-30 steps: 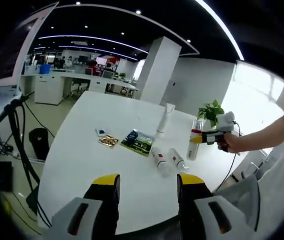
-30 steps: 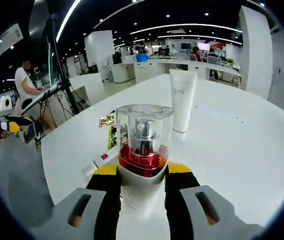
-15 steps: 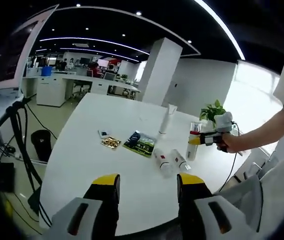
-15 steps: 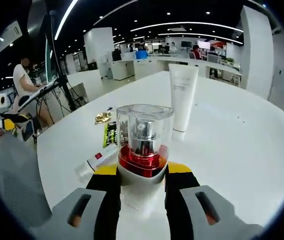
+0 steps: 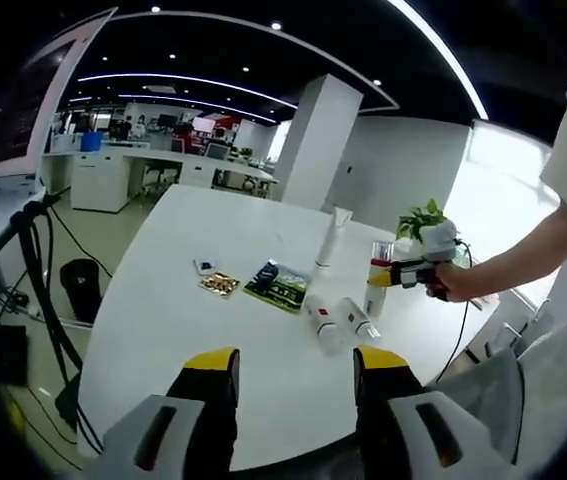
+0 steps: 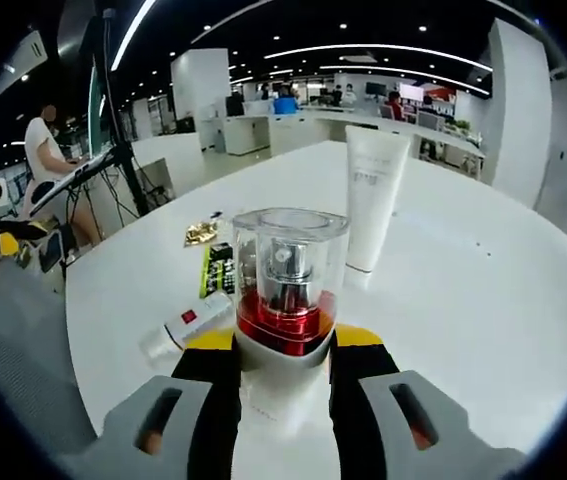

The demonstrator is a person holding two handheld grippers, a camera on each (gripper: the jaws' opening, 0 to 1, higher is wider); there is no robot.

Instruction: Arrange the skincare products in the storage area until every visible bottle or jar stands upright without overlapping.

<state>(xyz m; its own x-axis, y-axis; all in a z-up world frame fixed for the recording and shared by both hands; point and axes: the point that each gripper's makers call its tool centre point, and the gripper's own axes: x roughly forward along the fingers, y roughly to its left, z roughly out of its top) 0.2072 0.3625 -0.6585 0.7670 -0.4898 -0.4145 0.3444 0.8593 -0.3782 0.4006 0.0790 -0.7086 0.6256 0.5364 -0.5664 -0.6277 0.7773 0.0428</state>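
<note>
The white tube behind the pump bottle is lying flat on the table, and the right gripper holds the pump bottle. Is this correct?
Not quite: the white tube stands upright on its cap on the table, as the right gripper view shows. The rest holds: the right gripper has its jaws shut on the pump bottle.

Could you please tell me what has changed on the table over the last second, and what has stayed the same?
The right gripper, still shut on the pump bottle, has carried it upright closer to the standing white tube. Nothing was taken hold of or let go. The two bottles lying on their sides, the green packet and the gold sachet lie as before, and the left gripper stays open, back from the table.
</note>
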